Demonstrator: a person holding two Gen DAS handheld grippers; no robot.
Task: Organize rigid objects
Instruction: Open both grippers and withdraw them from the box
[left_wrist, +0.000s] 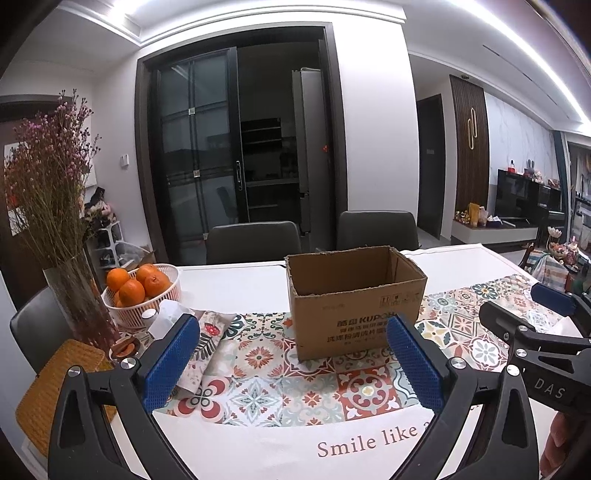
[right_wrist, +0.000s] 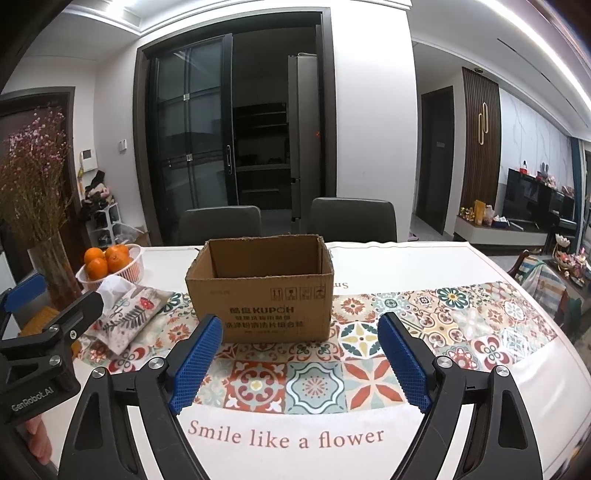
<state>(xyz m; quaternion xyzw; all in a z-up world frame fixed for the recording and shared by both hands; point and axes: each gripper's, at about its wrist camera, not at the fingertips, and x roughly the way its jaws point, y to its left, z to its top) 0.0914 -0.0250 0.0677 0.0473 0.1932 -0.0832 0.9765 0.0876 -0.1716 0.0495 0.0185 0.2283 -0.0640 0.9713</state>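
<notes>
An open brown cardboard box (left_wrist: 354, 302) stands upright on the patterned table runner (left_wrist: 258, 380); it also shows in the right wrist view (right_wrist: 262, 291). Its inside is hidden from here. My left gripper (left_wrist: 291, 362) is open and empty, held above the table in front of the box. My right gripper (right_wrist: 299, 362) is open and empty too, in front of the box. The right gripper shows at the right edge of the left wrist view (left_wrist: 532, 314). The left gripper shows at the left edge of the right wrist view (right_wrist: 44, 317).
A white basket of oranges (left_wrist: 142, 295) stands at the back left, beside a glass vase of dried flowers (left_wrist: 74, 295). A fabric tissue pouch (right_wrist: 129, 314) lies left of the box. A woven mat (left_wrist: 55, 391) lies at the left edge. Two chairs (left_wrist: 255, 240) stand behind the table.
</notes>
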